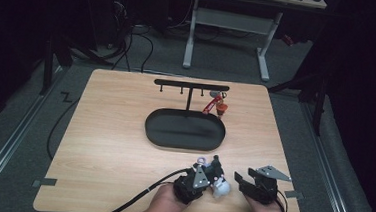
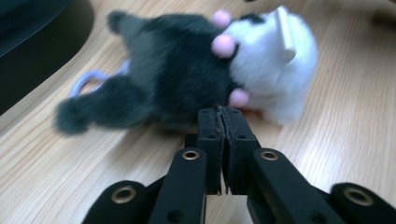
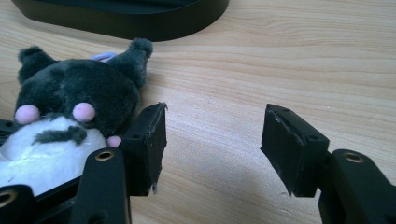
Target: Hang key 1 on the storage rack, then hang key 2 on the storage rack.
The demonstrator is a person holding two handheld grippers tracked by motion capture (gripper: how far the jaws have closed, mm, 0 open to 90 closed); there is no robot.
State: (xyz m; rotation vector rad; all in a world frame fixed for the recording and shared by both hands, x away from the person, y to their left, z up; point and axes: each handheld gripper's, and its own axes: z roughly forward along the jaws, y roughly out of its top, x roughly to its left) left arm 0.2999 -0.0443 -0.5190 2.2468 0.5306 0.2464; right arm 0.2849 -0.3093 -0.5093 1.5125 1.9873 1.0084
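Plush toy [image 2: 187, 79]: we record a black-and-white soft toy with small pink pompoms and a pale lilac loop at its dark end. It lies on its side on the bench [image 1: 113, 146], near the front edge, just in front of the tray and between the two hands.

Left gripper [image 1: 206, 175]: in its own view we see the fingers [image 2: 210, 135] pressed together with no gap, their tips at the lower edge of the toy's dark fur. We cannot tell whether any fur is caught between them.

Right gripper [image 1: 243, 182]: we note the fingers [image 3: 149, 140] standing apart over bare wood, nothing between them. In its own view the toy lies just beside the outer face of one finger, at that picture's left.

Tray [image 1: 184, 131]: a black oval tray sits mid-bench, beyond the toy and apart from it.

Rack [image 1: 191, 86]: a black T-shaped stand rises from the tray's far side, with small pegs under its crossbar.

Red item [image 1: 215, 105]: we list a small red and orange object hanging at the right end of the crossbar; its kind is too small to tell.
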